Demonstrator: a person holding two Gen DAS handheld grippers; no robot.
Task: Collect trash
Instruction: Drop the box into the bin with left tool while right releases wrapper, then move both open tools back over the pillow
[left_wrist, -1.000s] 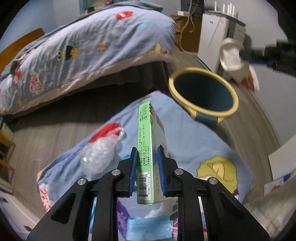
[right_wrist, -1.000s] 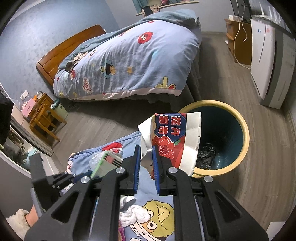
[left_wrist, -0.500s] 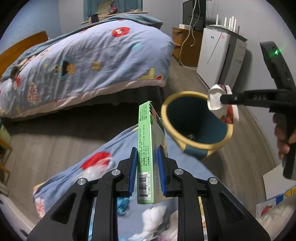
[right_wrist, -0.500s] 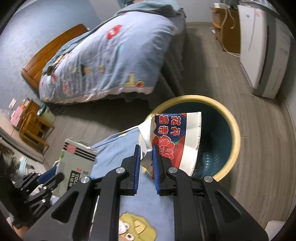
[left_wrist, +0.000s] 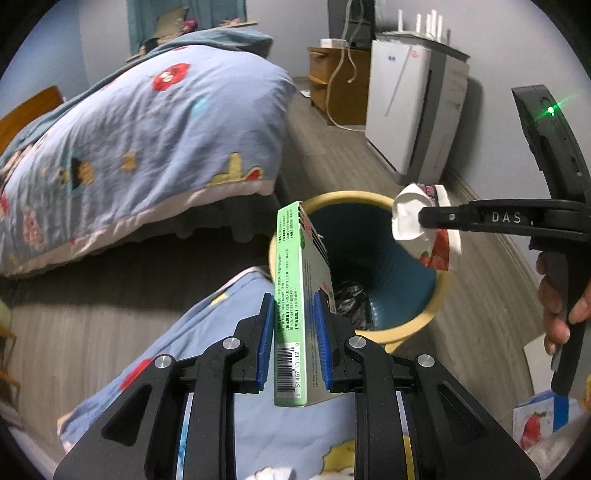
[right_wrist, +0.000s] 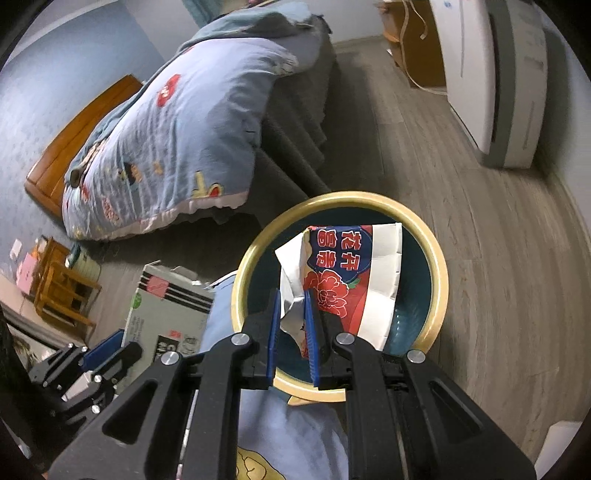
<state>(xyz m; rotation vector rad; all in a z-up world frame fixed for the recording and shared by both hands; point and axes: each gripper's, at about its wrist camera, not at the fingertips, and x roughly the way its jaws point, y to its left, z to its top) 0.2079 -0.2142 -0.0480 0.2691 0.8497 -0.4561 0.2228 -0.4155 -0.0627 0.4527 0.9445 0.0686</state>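
**Dropping two pieces of trash into the bin**

Starting nearest the cameras, the left gripper (left_wrist: 293, 341) is seen clamped on a green carton (left_wrist: 295, 295), which is held on edge with its barcode end toward the lens. In the right wrist view, the right gripper (right_wrist: 291, 332) is pinched nearly closed on a crumpled red-and-blue wrapper (right_wrist: 347, 280), gripped by its white torn corner.

The delivery step is judged to be in hand. The wrapper is hung directly over the mouth of the yellow-rimmed bin (right_wrist: 439, 280), so only a release is called for there. The carton is placed at about 9 o'clock of the bin's opening in the left view, at its near rim; a short carry toward 3 o'clock is probably needed before those jaws are parted, or the carton could be caught on the rim. A dark bag or liner is glimpsed at the bottom of the bin.

Below both grippers a blue cartoon-print cloth (left_wrist: 207, 354) is spread, on which the collecting is presumably done. Beyond it, grey wood-plank flooring (right_wrist: 498, 258) is laid. At 11 o'clock a bed with a matching blue duvet (left_wrist: 147, 122) is set, and at 1 o'clock a white appliance (left_wrist: 410, 110) and a wooden cabinet (left_wrist: 332, 74) are stood against the wall.
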